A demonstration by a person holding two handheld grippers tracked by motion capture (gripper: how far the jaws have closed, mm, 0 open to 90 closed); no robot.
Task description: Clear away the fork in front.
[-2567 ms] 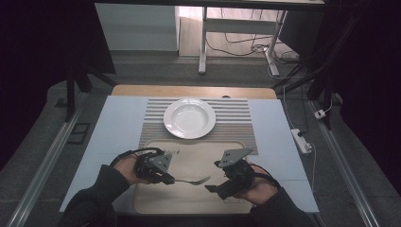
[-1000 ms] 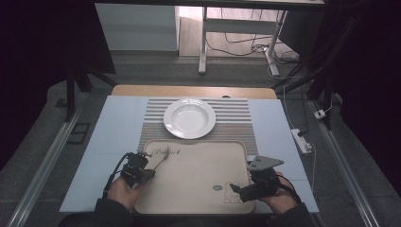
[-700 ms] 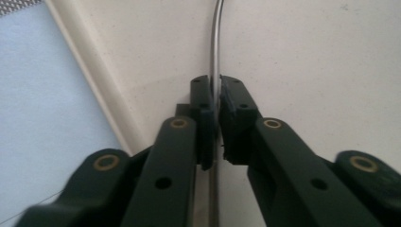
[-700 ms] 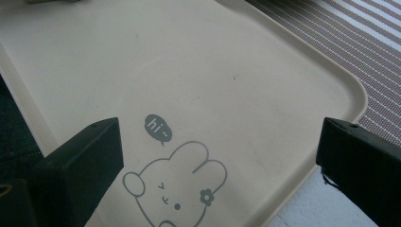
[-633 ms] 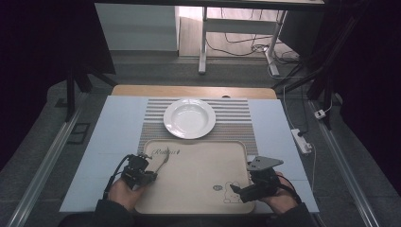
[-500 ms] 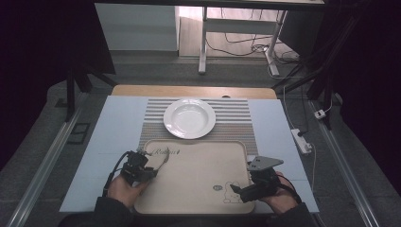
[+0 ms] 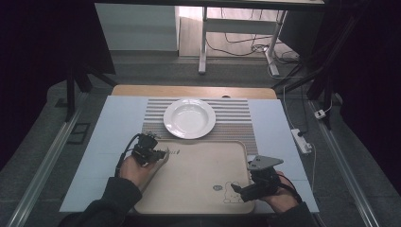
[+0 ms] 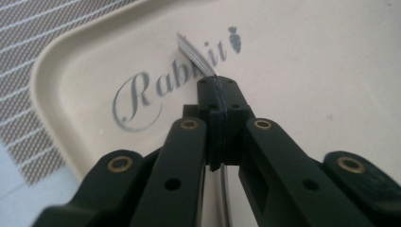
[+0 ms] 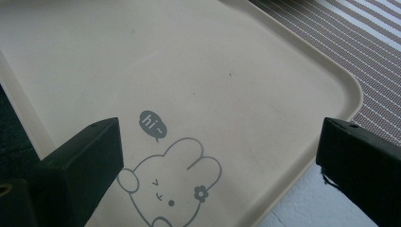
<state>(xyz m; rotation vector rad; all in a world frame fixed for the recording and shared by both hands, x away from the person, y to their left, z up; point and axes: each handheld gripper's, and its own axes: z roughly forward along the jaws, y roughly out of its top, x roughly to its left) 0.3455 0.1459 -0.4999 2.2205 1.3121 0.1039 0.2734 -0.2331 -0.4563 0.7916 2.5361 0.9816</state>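
Steel glints between the jaws of my left gripper (image 8: 217,97): I have them clamped on a fork (image 8: 194,54), edge-on by the handle, so the tines poke out ahead over the tray's (image 7: 198,189) far left corner, above the printed word. Holding it that way should let me carry it toward the white plate (image 7: 189,118) on the striped mat (image 7: 236,118) just beyond. My right gripper (image 9: 217,156) hovers wide and empty over the tray's near right corner, clear of the work.
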